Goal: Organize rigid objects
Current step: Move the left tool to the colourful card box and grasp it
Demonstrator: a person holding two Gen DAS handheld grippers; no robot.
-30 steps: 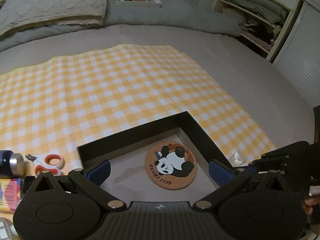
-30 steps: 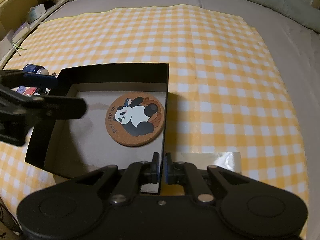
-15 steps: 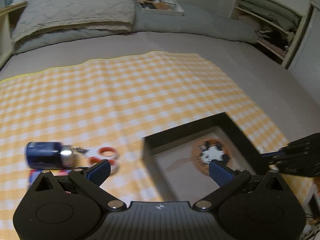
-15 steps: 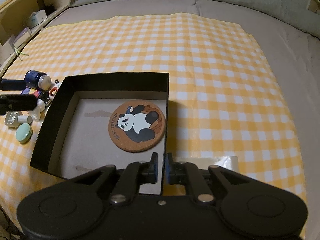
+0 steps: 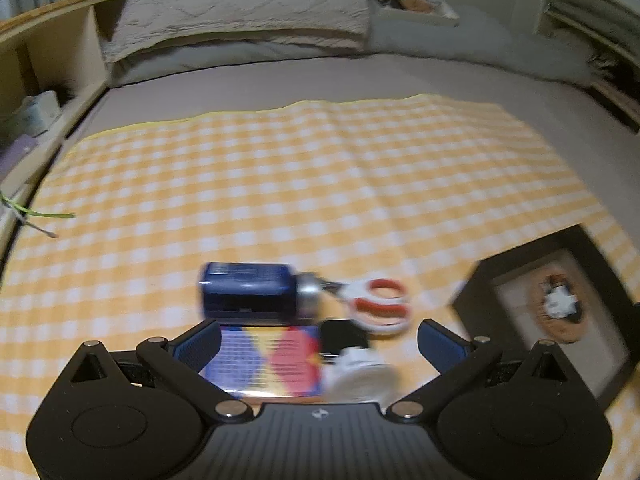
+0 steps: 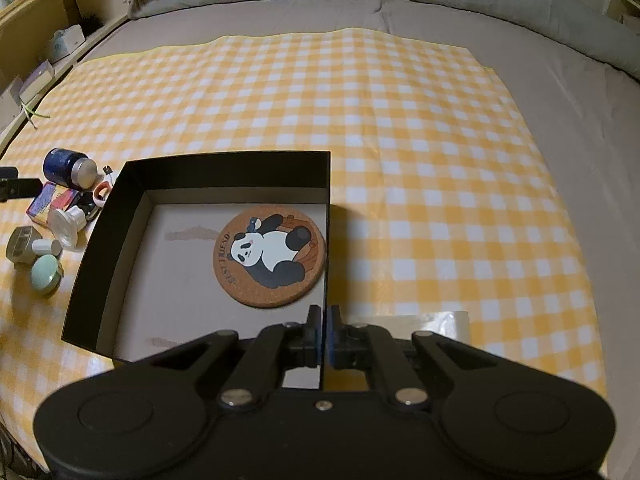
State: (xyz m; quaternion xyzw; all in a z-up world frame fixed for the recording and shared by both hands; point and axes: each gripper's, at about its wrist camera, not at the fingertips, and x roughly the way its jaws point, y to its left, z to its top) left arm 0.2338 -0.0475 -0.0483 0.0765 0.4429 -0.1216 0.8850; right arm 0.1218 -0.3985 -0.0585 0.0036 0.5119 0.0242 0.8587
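A black open box (image 6: 224,168) lies on the yellow checked cloth with a round panda coaster (image 6: 269,258) inside. My right gripper (image 6: 325,320) is shut on the box's near right wall. My left gripper (image 5: 320,340) is open, hovering over loose items left of the box: a colourful card box (image 5: 272,356) between its fingers, a dark blue bottle (image 5: 248,292) lying on its side, red-and-white scissors (image 5: 376,304) and a white piece (image 5: 360,372). The left wrist view is blurred. The black box (image 5: 476,280) shows at its right edge.
A green round compact (image 6: 47,274) and a grey-white item (image 6: 24,244) lie left of the box. A clear plastic wrapper (image 6: 444,320) lies right of my right gripper. A wooden shelf (image 5: 52,40) runs along the left, pillows (image 5: 240,8) at the back.
My left gripper swung left, away from above the box to above the bottle, scissors and card box. The right gripper stayed clamped on the box wall.
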